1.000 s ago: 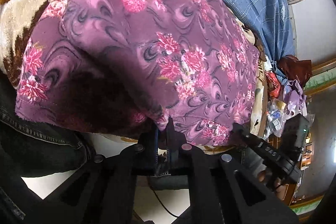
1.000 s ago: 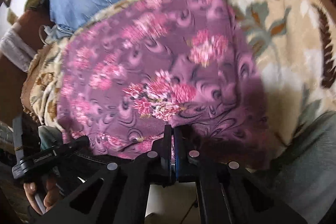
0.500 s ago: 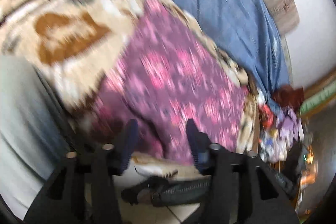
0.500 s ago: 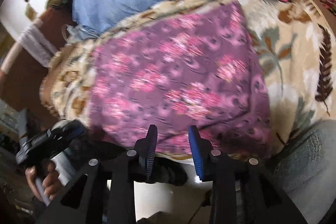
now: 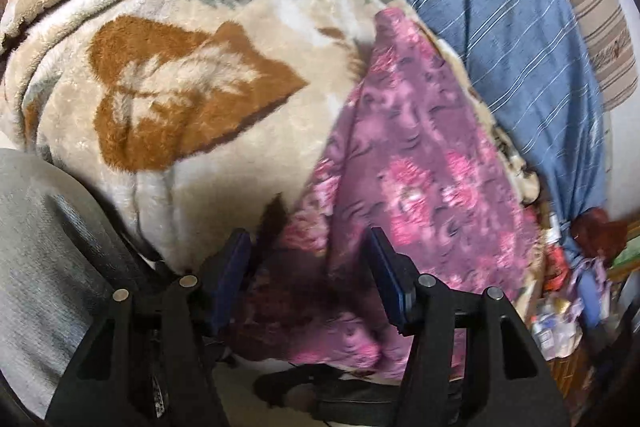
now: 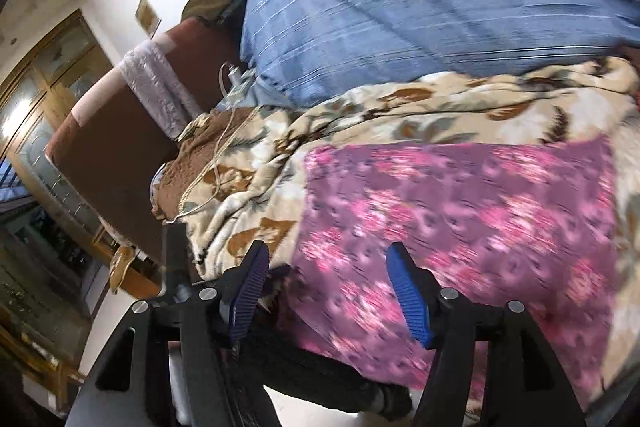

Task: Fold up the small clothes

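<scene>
We note the purple floral cloth, thin and flat in a rough rectangle, on the plush beige leaf-print blanket beside blue striped fabric; left gripper and right gripper just opened, jaws apart, holding nothing.

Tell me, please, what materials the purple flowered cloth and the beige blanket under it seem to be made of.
Purple flowered cloth: probably thin woven or knit fabric with a matte finish; it lies flat and smooth.
Beige blanket with brown leaves: likely plush fleece; fuzzy pile and soft sheen show.
</scene>
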Tool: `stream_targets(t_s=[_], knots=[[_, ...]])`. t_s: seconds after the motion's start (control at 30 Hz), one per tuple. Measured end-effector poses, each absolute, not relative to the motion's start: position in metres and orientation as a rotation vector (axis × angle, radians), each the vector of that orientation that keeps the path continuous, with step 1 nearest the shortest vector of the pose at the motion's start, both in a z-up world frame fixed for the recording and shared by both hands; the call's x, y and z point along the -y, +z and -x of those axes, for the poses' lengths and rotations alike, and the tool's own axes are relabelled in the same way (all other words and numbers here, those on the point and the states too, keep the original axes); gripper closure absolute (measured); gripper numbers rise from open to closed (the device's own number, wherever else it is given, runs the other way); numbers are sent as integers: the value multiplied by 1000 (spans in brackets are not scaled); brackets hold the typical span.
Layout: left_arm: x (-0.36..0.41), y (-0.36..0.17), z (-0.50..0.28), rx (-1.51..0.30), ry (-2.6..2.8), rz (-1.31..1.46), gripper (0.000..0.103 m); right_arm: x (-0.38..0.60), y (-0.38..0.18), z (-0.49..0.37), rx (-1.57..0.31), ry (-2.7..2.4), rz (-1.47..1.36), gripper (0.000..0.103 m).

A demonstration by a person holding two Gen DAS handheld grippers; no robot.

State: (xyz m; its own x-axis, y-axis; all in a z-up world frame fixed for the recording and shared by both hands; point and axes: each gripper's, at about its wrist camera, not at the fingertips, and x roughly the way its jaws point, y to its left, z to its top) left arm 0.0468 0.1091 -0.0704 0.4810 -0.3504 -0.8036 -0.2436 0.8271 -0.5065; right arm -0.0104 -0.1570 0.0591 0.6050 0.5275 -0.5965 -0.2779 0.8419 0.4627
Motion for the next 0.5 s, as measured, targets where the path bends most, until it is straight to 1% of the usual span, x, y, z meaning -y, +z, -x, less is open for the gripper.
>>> stream_targets(t_s=[0.1,0.23,0.3,0.4,0.5], knots=[[-110,-83,-44,-1121,-143,654,44,130,52,-20,-851,522,-311,39],[-112,-87,-44,-1100,-223,668,44,101,41,-51,-925,570,-277,39],[-117,-88,-45,-1084,-265,722,44,88,31,-69,-975,594,-302,39],[-126,-94,-47,-1071,-328,826,44,77,22,-84,-1030,593,-322,39],[-126,-97,-48,-1082,-342,838,46,71,18,-91,-1055,585,-316,39]])
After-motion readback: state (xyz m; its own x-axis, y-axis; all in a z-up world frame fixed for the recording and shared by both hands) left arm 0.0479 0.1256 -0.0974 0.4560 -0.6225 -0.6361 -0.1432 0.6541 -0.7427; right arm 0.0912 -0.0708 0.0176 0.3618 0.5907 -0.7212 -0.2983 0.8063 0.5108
